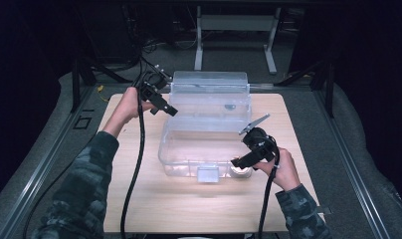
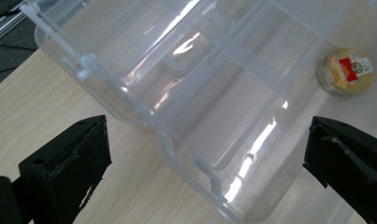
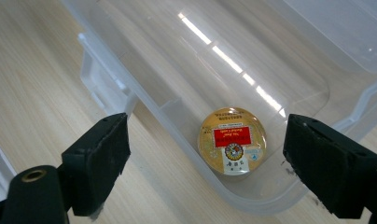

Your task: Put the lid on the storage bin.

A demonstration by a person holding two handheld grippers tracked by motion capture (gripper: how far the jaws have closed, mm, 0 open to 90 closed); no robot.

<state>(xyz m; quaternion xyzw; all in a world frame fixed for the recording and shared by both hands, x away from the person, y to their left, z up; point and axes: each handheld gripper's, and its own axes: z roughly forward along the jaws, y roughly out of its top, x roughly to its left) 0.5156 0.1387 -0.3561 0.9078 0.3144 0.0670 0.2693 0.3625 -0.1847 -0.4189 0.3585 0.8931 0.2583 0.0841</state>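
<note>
Inside the clear box (image 3: 186,70) lies a round tin (image 3: 232,140) — right claw (image 3: 205,163) and left claw (image 2: 205,163) both gape, empty.

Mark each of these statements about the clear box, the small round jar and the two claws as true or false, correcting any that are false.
1. The clear plastic box stands on the wooden table with its lid raised. True.
2. The small round jar has a plain blue top. False: its top is gold with a red label.
3. The right claw is clamped on the jar. False: its jaws stand wide apart, with the jar lying between them in the right gripper view, untouched.
4. The left claw is open and holds nothing. True.
5. The jar lies at the box's far left corner. False: in the high view it sits at the near right corner, beside the right claw.
</note>
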